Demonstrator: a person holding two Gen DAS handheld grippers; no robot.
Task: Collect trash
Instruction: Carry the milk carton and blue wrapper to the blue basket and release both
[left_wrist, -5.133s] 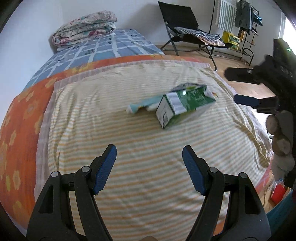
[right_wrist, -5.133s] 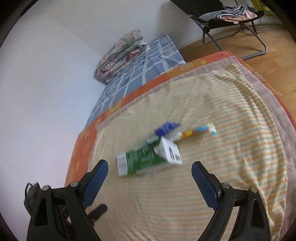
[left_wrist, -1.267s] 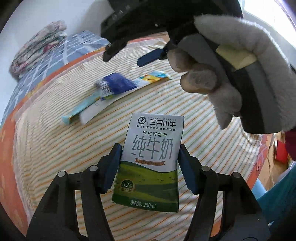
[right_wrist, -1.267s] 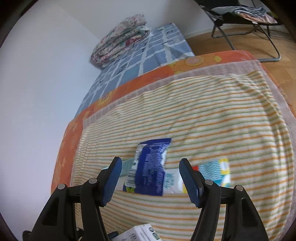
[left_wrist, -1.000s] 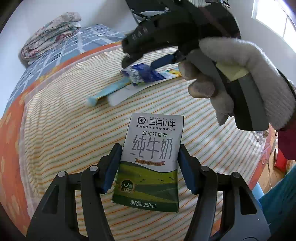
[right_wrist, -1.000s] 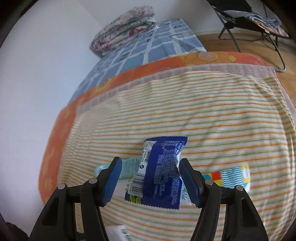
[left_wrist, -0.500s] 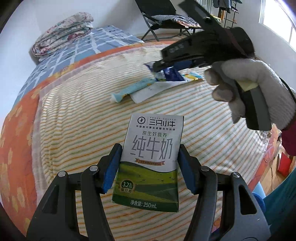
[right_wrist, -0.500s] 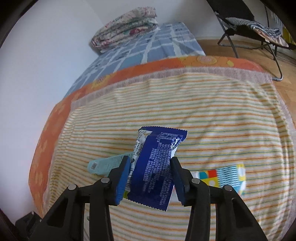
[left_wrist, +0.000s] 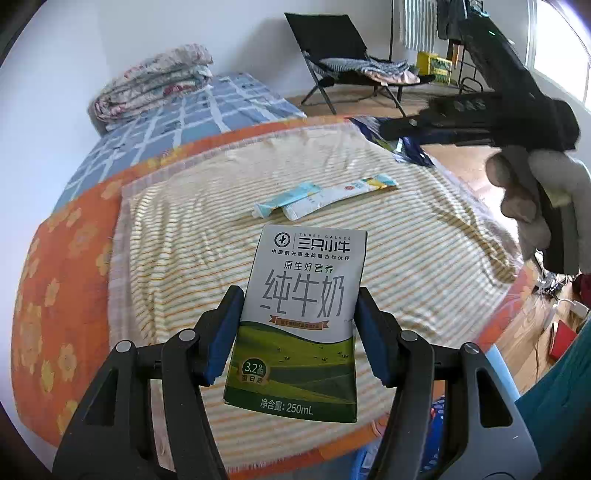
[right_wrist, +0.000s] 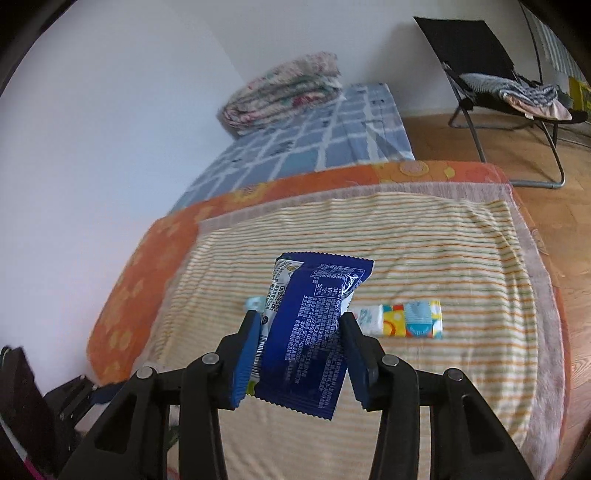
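while two flat wrappers (left_wrist: 325, 194) lay on the striped towel (left_wrist: 177, 236), the left gripper (left_wrist: 297, 334) clamped one milk carton (left_wrist: 301, 321); the right gripper (right_wrist: 301, 349) pinched one blue packet (right_wrist: 312, 328).

Left wrist view sits high over the near edge of the striped towel (left_wrist: 177, 206), looking down its fingers across the bed toward the quilt (left_wrist: 155, 85) and chair (left_wrist: 332, 48), with a carton (left_wrist: 301, 325) filling the close foreground. Right wrist view looks from lower over the same towel (right_wrist: 443, 258), a wrapper (right_wrist: 306, 332) close up. Both share towel, quilt (right_wrist: 288, 88), chair (right_wrist: 476, 48) and the flat packets (left_wrist: 325, 195) (right_wrist: 410, 317).
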